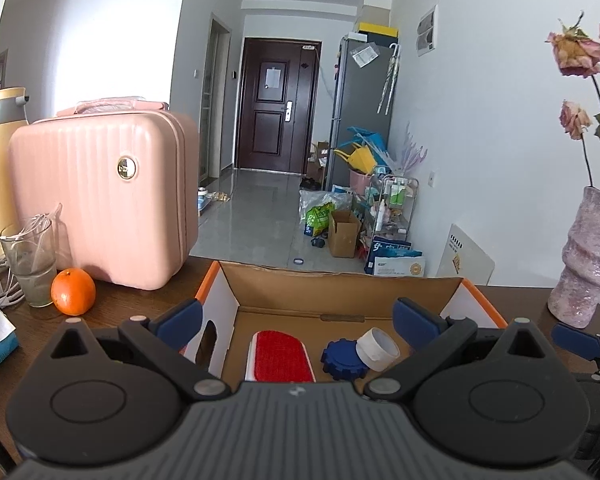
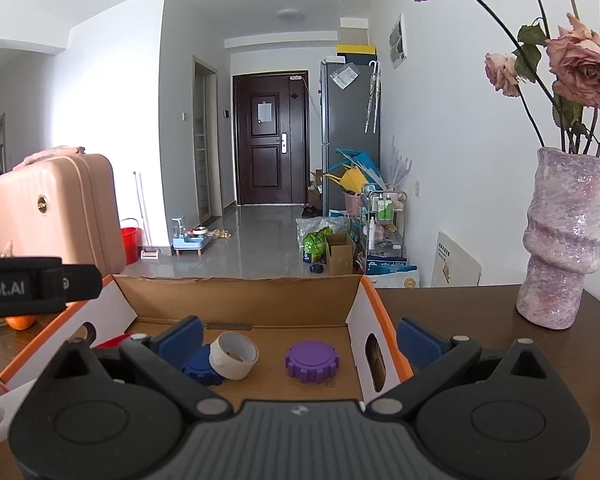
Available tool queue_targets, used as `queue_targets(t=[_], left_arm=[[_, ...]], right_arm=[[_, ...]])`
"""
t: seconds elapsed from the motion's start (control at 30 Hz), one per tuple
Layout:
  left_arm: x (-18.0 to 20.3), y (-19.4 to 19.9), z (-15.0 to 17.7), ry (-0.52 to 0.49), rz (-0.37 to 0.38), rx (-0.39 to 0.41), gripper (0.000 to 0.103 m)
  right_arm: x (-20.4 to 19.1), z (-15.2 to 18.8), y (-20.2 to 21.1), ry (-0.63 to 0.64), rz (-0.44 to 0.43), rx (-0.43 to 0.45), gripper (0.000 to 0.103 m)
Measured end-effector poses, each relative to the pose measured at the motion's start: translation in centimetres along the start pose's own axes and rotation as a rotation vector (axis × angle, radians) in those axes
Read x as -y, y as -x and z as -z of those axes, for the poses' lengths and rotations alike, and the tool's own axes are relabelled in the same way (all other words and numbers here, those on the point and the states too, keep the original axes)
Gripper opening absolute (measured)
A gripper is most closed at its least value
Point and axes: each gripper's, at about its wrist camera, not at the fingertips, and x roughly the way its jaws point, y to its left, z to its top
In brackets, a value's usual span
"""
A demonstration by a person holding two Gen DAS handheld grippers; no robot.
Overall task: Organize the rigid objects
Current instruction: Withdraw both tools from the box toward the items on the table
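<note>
- the left gripper point(image 1: 296, 320) is held level over the near edge of an open cardboard box point(image 1: 340, 284), pointing forward into it; its jaws are spread wide and carry nothing.
- the right gripper point(image 2: 300, 338) is posed the same way further right, level, jaws released and bare; its right finger point(image 2: 418, 342) sits outside the box's right wall, its left finger inside.
- in the box, a white tape roll point(image 2: 234, 354) leans tilted on a dark blue gear-shaped cap point(image 2: 202, 368), touching it.
- only the left wrist view shows the red brush point(image 1: 282, 356) in full, lying flat on the box floor left of the blue cap; the right view catches just a red sliver of it.
- only the right wrist view shows a purple gear-shaped cap point(image 2: 312, 362), flat on the box floor, apart from the roll, nearer the right wall.
- the left view alone shows a drinking glass point(image 1: 30, 264) and, clearly, an orange point(image 1: 73, 292) just beside it on the counter point(image 1: 132, 304), before a pink case point(image 1: 104, 200).
- a lilac vase point(image 2: 564, 240) of dried roses stands on the counter right of the box, well apart from it.
- the right view shows a black strap of the left gripper at its left edge.
</note>
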Motion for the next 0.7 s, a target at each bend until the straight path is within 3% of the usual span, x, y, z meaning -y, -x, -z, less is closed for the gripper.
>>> queue_targets(t=[0.7], left_arm=[[-2.2,6.6,2.4,0.014,0.005,0.078,0.103]], right_arm=[[2.4,2.1,7.0,-0.020,-0.028,0.052,0.103]])
